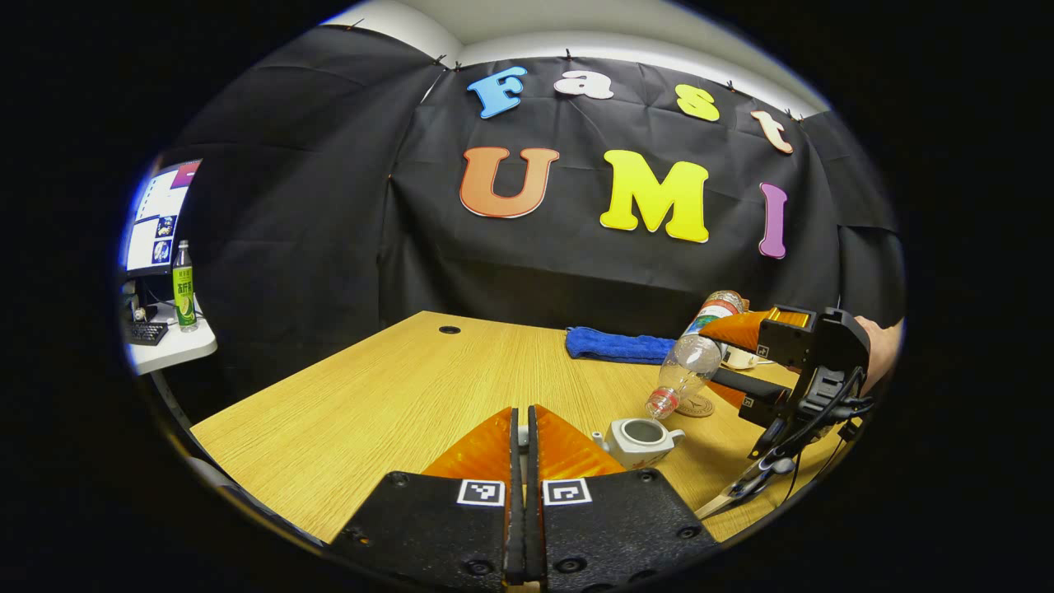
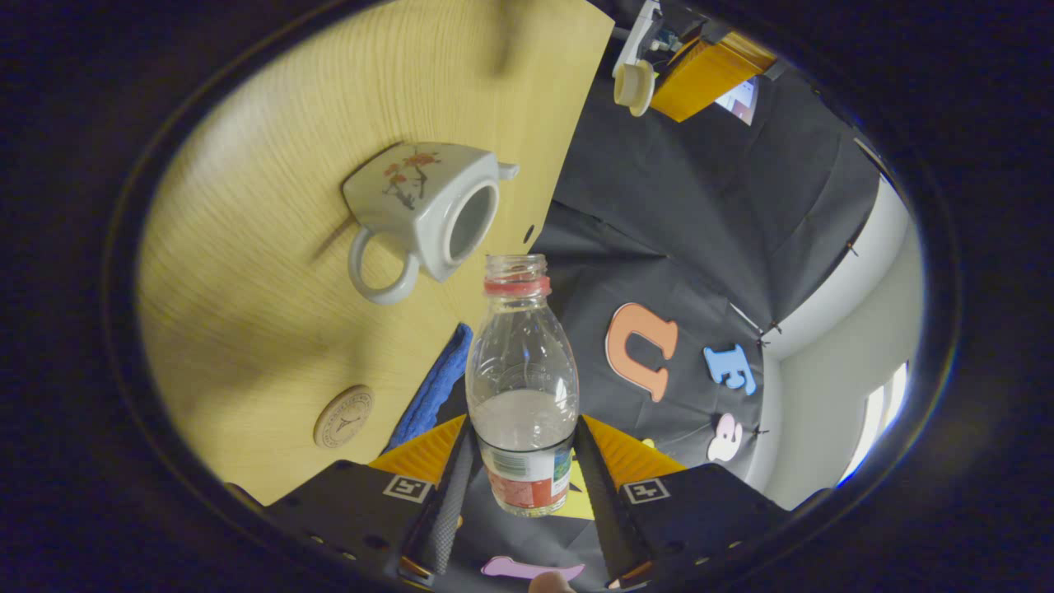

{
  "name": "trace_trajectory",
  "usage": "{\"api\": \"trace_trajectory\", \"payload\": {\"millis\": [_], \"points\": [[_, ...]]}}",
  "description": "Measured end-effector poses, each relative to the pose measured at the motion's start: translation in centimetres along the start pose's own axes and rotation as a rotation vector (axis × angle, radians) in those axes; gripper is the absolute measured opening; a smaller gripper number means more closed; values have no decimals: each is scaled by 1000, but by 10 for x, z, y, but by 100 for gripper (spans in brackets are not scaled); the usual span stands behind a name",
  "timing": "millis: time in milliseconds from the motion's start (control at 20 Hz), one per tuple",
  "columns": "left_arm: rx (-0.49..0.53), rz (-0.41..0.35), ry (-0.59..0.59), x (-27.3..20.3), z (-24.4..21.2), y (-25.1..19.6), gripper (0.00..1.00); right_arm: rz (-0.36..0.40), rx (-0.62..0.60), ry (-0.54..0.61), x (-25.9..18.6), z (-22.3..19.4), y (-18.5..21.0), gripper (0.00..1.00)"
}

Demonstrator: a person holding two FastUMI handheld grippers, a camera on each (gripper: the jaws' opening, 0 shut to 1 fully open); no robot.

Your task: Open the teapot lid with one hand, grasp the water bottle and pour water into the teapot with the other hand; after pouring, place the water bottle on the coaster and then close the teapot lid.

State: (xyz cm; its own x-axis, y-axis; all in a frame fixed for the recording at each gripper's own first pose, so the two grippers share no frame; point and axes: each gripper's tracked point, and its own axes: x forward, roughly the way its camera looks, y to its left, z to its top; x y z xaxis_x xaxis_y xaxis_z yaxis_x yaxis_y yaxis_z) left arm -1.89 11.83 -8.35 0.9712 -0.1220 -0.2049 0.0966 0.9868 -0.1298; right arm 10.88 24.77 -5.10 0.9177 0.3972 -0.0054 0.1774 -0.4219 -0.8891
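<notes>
We saw the teapot (image 1: 641, 440) standing lidless on the wooden tabletop (image 1: 370, 403), its round mouth open and its handle and painted side turned toward the right gripper view. The water bottle (image 1: 690, 362) hung tilted above it, uncapped neck down and just over the pot's opening; in the right gripper view the bottle (image 2: 522, 387) held a little water low in its body. The right gripper (image 1: 745, 362) had its jaws closed on the bottle's labelled lower part, one finger pressing each side, with a hand (image 1: 879, 350) behind it. Just beyond the teapot lay the round coaster (image 1: 696, 405), flat on the tabletop, and farther back a folded blue towel (image 1: 613, 344). The left gripper (image 1: 520, 461) had its jaws nearly together; in the right gripper view we saw it (image 2: 650, 70) off the tabletop's far edge with the pale teapot lid (image 2: 633, 85) pinched at its tip. Off to the side stood a small white desk (image 1: 169, 350) with a green bottle (image 1: 184, 288) and a monitor (image 1: 156, 218).
</notes>
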Motion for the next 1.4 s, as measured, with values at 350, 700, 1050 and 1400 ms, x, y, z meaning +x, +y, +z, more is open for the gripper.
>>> {"api": "trace_trajectory", "payload": {"millis": [350, 700, 1050, 1400], "points": [[-7, 3, 0, 0, 0, 1, 3, -39, -90, -19, 2, 1, -13, 70], [-6, 8, 1, 0, 0, 3, 3, -63, -108, -29, -1, 3, -19, 70], [-8, 25, -8, -2, 6, 4, 3, -55, 17, -11, -4, -1, -19, 70], [12, 27, -16, -3, 14, -9, 3, 80, 570, 36, -24, -12, -6, 71]]}}
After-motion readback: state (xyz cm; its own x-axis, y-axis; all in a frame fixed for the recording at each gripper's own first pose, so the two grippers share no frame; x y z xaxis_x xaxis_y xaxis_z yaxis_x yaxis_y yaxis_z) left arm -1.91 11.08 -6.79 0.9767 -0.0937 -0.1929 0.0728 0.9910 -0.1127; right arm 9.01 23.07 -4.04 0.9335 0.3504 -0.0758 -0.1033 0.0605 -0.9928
